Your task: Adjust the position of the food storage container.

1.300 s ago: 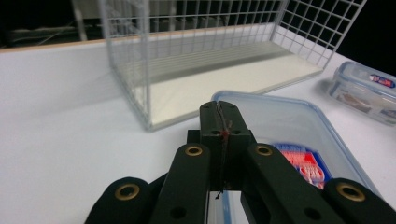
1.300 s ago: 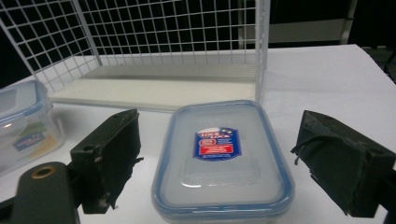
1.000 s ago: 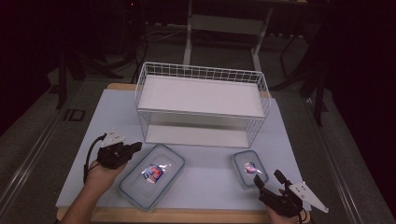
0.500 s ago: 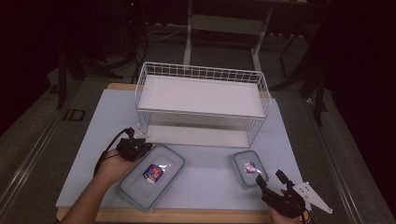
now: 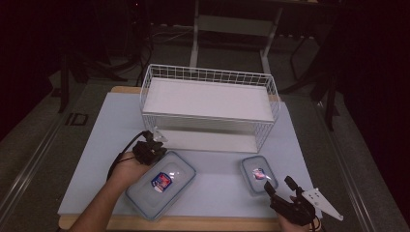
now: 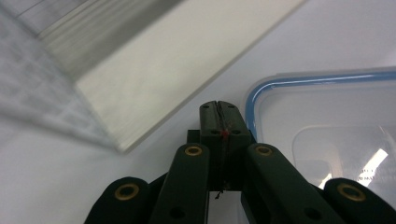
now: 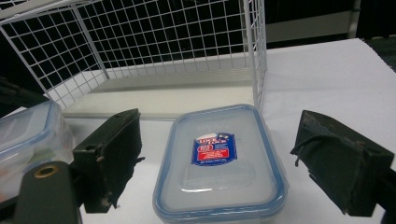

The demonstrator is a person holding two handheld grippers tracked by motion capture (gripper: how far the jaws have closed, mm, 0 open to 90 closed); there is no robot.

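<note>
Two lidded boxes lie before the wire rack [image 5: 209, 112]. My left claw [image 5: 155, 151], jaws pressed together on nothing, sits at the big box's [image 5: 161, 184] far corner. My right claw [image 5: 279, 186] gapes wide just short of the small box [image 7: 220, 162].

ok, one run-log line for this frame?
left gripper: shut, beside large container | right gripper: open, facing small container | wire shelf: behind

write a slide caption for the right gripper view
Open right claw frames the small lidded container before the wire rack.
</note>
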